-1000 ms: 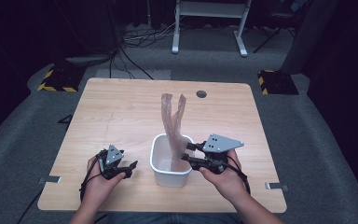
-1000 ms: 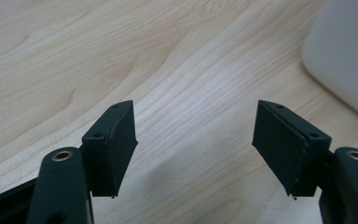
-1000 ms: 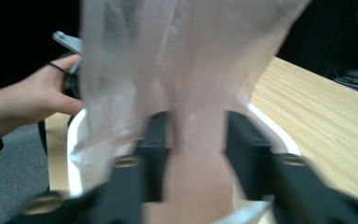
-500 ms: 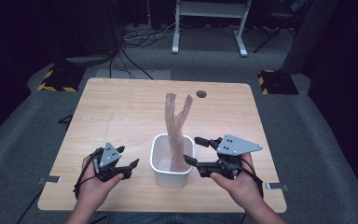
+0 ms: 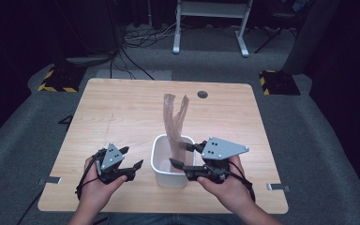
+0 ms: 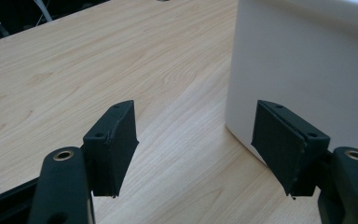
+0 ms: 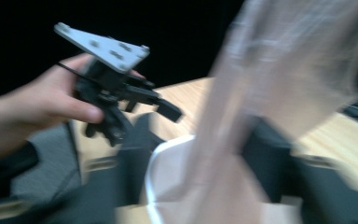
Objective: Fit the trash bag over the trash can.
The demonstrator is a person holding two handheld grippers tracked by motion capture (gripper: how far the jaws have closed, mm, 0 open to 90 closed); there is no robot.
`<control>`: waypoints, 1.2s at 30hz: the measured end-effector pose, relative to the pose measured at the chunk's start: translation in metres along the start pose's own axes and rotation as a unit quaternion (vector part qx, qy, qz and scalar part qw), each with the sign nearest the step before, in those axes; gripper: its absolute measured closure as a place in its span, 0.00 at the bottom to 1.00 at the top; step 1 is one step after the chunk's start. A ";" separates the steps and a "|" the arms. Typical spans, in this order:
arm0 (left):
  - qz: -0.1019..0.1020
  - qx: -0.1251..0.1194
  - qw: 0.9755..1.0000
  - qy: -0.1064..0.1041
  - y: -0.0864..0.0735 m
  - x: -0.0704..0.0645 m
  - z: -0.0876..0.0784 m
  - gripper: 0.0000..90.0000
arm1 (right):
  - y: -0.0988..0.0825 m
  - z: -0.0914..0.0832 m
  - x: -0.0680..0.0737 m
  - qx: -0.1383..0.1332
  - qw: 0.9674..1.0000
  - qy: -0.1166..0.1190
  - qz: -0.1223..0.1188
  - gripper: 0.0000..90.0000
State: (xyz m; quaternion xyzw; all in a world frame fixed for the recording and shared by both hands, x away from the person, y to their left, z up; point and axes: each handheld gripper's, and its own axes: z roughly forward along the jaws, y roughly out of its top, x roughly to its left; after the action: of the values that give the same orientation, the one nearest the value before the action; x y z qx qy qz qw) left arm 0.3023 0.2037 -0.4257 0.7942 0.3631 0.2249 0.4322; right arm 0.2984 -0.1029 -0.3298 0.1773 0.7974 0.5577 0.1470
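Nearest the table's front edge we see the left gripper, its jaws spread and empty, resting just beside the left wall of a white bin — in the left gripper view that wall stands close by the right-hand jaw, apart from it. Across the bin, the right gripper reaches over the rim with jaws parted; a thin translucent plastic bag rises from inside the bin between them, and we cannot tell whether they touch it. In the right gripper view the bag is blurred and crosses most of the frame. Beyond lies bare wooden table, with a dark round hole near its far edge. We judge the main risk to be the light bin tipping or sliding if the bag is tugged while the left gripper is not bracing the wall — or the limp film slipping from a shallow pinch
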 end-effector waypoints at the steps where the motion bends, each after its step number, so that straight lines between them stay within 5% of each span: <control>1: 0.000 -0.001 1.000 -0.002 0.001 -0.001 0.000 0.34 | 0.000 0.002 -0.002 0.002 1.000 -0.001 0.005 0.78; 4: 0.002 -0.003 1.000 -0.007 0.002 -0.003 0.001 0.34 | -0.001 0.008 -0.012 0.016 1.000 0.000 0.016 0.94; 9: 0.007 -0.007 1.000 -0.016 0.004 -0.008 0.001 0.34 | -0.015 0.021 -0.020 0.044 0.998 0.003 0.032 0.98; 12: 0.009 -0.018 1.000 -0.022 0.009 -0.012 -0.005 0.34 | -0.020 0.024 -0.021 0.047 0.998 0.006 0.041 0.91; 14: 0.013 -0.029 0.999 -0.025 0.013 -0.015 -0.009 0.34 | -0.021 0.023 -0.021 0.038 0.998 -0.001 0.045 0.76; 15: 0.013 -0.029 0.999 -0.025 0.013 -0.015 -0.009 0.34 | -0.021 0.023 -0.021 0.038 0.998 -0.001 0.045 0.76; 16: 0.012 -0.036 0.999 -0.030 0.017 -0.015 -0.012 0.34 | -0.019 0.020 -0.021 0.025 0.999 -0.008 0.046 0.64; 19: 0.017 -0.044 0.998 -0.034 0.024 -0.018 -0.017 0.34 | -0.015 0.012 -0.019 0.015 0.999 -0.012 0.041 0.54; 25: 0.036 -0.070 0.995 -0.053 0.041 -0.035 -0.028 0.34 | -0.014 0.001 -0.018 0.011 0.999 -0.012 0.033 0.59; 33: 0.084 -0.086 0.990 -0.072 0.061 -0.063 -0.029 0.34 | -0.009 0.012 -0.014 0.005 0.999 -0.007 0.034 0.62; 36: 0.086 -0.082 0.989 -0.084 0.065 -0.070 -0.023 0.34 | -0.006 0.016 -0.014 0.005 0.999 -0.011 0.031 0.62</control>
State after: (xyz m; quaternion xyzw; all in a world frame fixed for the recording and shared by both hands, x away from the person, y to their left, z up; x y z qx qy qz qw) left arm 0.2672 0.1387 -0.3614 0.8005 0.2361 0.2228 0.5039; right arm 0.3167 -0.0979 -0.3404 0.2086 0.7926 0.5563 0.1374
